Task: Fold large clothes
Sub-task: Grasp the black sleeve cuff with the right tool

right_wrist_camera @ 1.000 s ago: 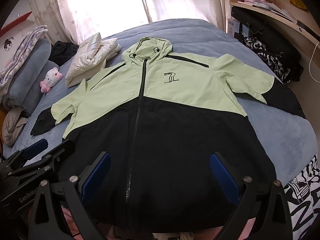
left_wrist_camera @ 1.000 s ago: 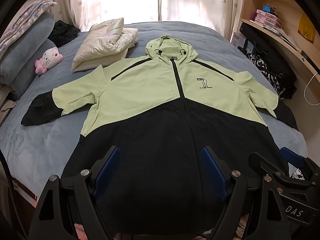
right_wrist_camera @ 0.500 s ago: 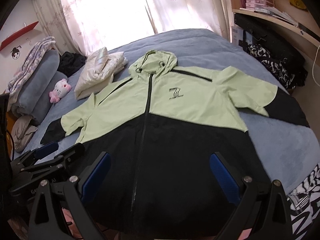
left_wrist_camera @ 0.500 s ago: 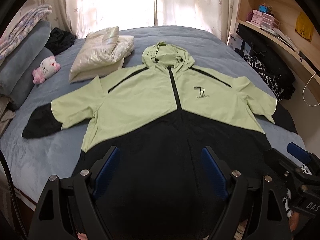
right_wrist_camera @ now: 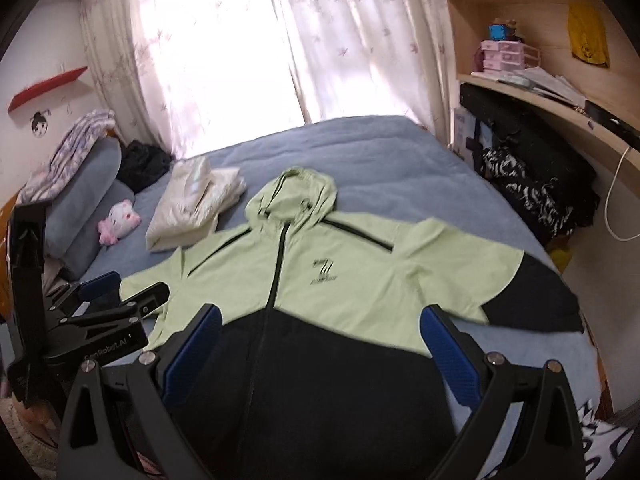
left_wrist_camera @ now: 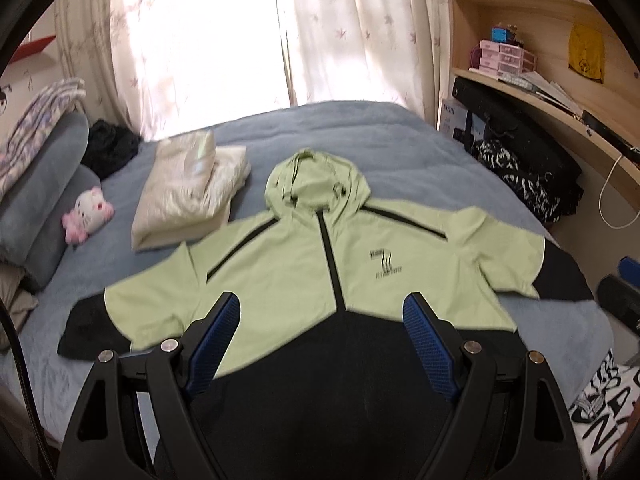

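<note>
My left hand-held gripper [left_wrist_camera: 320, 334] is matte black plastic, its two angular fingers [left_wrist_camera: 430, 344] lined inside with blue ribbed pads and pinned by round silver screws along the triangular, cut-out arms. My right hand-held gripper [right_wrist_camera: 320, 346] is built the same: black frame, blue textured pads, silver screw heads at the joints. From the right wrist view, the left one's black side carries white lettering, partly blurred.
</note>
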Available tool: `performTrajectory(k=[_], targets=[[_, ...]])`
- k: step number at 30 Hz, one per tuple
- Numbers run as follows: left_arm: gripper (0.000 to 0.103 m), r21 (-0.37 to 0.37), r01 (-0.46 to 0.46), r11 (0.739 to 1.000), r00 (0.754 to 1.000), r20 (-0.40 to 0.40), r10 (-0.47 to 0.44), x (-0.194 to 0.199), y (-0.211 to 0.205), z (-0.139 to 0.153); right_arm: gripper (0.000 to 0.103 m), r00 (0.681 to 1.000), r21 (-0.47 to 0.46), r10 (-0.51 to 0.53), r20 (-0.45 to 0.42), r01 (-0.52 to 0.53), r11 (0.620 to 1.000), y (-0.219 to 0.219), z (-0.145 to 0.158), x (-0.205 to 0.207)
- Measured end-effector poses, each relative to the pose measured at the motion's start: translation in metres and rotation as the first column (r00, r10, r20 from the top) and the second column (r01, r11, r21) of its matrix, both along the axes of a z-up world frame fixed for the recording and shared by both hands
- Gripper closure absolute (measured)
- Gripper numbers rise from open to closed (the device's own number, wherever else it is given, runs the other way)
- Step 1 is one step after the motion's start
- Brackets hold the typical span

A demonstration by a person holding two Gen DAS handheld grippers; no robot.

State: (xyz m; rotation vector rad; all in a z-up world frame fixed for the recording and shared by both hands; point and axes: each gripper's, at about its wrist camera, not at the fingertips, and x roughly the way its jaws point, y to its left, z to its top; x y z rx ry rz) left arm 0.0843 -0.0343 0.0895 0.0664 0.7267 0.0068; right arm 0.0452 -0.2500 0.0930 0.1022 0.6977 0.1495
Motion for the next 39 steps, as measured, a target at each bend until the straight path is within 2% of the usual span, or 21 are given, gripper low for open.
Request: performTrajectory(k=[4, 7, 9, 11, 16, 19, 23, 25, 27, 30, 35, 39], targets=[[0.021, 0.032, -0.002, 0.999, 0.999, 0.044, 0.000, 0.025, -0.019, 0.010, 0.003, 0.997, -0.022, -0.042, 0.066, 0.044, 0.999, -0.026, 0.017, 0.008], [0.021, -0.002, 0.003, 1.000, 1.000, 0.020, -0.003, 0.052, -0.032, 0.009, 0.003, 0.992, -0.042, -0.068, 0.105, 0.072, 0.997, -0.049, 0.026, 0.014], [0.021, -0.034, 0.021, 0.999, 1.000, 0.003, -0.021, 0.068, -0.043, 0.005, 0.003, 0.989, -0.057, -0.117, 0.090, 0.122, 0.991, -0.071, 0.026, 0.023], [0.021, -0.033, 0.024, 0.999, 1.000, -0.010, -0.024, 0.084, -0.058, -0.002, 0.003, 0.985, -0.064, -0.158, 0.069, 0.162, 0.985, -0.093, 0.023, 0.032], [0.021, -0.068, 0.069, 0.995, 0.990, -0.116, -0.076, 0.121, -0.101, -0.040, 0.003, 0.961, -0.039, -0.275, -0.024, 0.274, 0.961, -0.164, 0.000, 0.051], [0.021, -0.094, 0.102, 0.990, 0.986, -0.125, -0.113, 0.134, -0.125, -0.067, 0.003, 0.925, -0.007, -0.368, -0.095, 0.369, 0.929, -0.214, -0.023, 0.061], [0.021, -0.135, 0.133, 0.982, 0.981, -0.125, -0.150, 0.146, -0.152, -0.097, 0.004, 0.875, 0.074, -0.433, -0.216, 0.457, 0.886, -0.270, -0.060, 0.069], [0.021, -0.129, 0.145, 0.981, 0.976, -0.144, -0.163, 0.151, -0.164, -0.111, 0.011, 0.847, 0.129, -0.446, -0.288, 0.496, 0.859, -0.297, -0.086, 0.072], [0.021, -0.128, 0.160, 0.979, 0.967, -0.179, -0.181, 0.157, -0.175, -0.123, 0.019, 0.801, 0.180, -0.455, -0.389, 0.550, 0.815, -0.324, -0.120, 0.074], [0.021, -0.152, 0.171, 0.974, 0.954, -0.222, -0.202, 0.165, -0.189, -0.143, 0.023, 0.737, 0.214, -0.450, -0.505, 0.612, 0.762, -0.348, -0.162, 0.076], [0.021, -0.153, 0.189, 0.970, 0.939, -0.260, -0.224, 0.171, -0.203, -0.164, 0.030, 0.665, 0.237, -0.472, -0.578, 0.691, 0.683, -0.371, -0.207, 0.081], [0.021, -0.164, 0.160, 0.973, 0.926, -0.316, -0.206, 0.181, -0.208, -0.177, 0.034, 0.638, 0.257, -0.509, -0.577, 0.734, 0.628, -0.384, -0.224, 0.088]])
